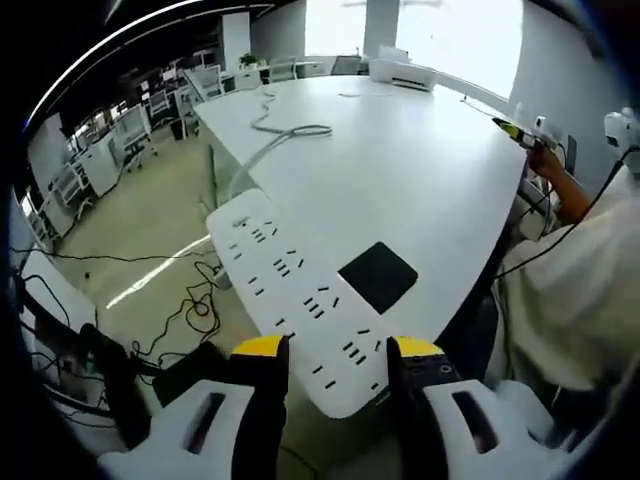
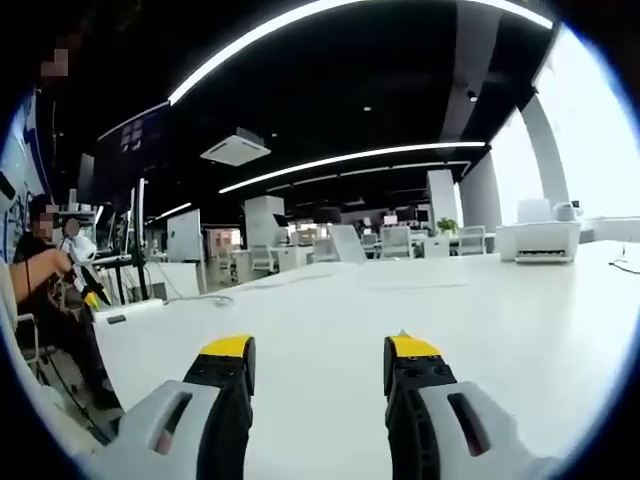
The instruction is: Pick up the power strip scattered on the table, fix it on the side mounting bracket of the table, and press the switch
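Left claw point(image 1: 338, 352) w/ yellow tips holds the long white power strip point(image 1: 300, 295) at its near end. Strip sticks out past the edge of the big white bench point(image 1: 420, 170). Black square pad point(image 1: 378, 276) lies on bench, just beside strip. White cable point(image 1: 285, 130) curls farther back. Black wires point(image 1: 190, 310) on floor.
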Tool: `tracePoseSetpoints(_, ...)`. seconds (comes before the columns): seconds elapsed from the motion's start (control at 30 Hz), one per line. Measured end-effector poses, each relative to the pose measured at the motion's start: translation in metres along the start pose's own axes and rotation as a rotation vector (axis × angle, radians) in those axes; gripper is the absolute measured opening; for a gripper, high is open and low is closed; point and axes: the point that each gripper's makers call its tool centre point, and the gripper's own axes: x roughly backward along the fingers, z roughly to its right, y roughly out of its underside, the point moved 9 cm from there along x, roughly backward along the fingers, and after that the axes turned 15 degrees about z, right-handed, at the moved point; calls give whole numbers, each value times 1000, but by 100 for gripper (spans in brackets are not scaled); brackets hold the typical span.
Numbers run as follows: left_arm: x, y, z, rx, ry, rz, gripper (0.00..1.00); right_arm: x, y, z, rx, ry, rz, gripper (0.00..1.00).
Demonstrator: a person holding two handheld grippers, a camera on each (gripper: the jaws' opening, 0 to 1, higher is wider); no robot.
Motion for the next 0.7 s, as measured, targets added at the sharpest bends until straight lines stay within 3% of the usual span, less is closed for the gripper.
tracePoseSetpoints(0.7,-6,-3,-5,38,53,-48,43,-2,1,0,-2,2,-4,47)
